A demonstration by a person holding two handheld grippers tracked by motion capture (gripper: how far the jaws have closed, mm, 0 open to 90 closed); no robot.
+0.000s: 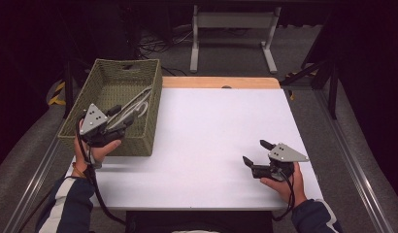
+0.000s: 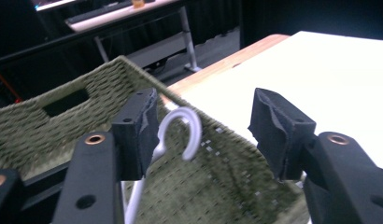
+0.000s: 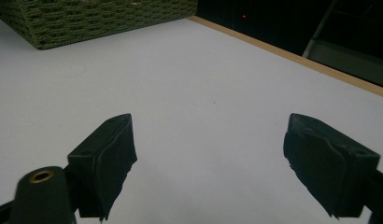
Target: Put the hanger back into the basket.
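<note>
From above, we see a white table (image 1: pixel 211 141) with a green woven basket (image 1: pixel 139 141) at its left edge. White hangers (image 1: pixel 141 102) lie inside it, leaning toward its right wall. Our left gripper (image 1: pixel 120 118) is held over the basket's near end, jaws pointing in at the hangers; we can't tell from this view if they touch. Right gripper (image 1: pixel 255 153) sits low over the table's near right part, jaws spread, holding nothing, well apart from the basket.

Left gripper view: jaws apart, nothing clamped. White hanger hook (image 2: pixel 182 133) shows between them, just beside the left pad (image 2: pixel 140 133), basket (image 2: pixel 63 121) below.

Right gripper view: jaws wide apart over bare table (image 3: pixel 203 93); basket corner (image 3: pixel 96 18) at top left.
</note>
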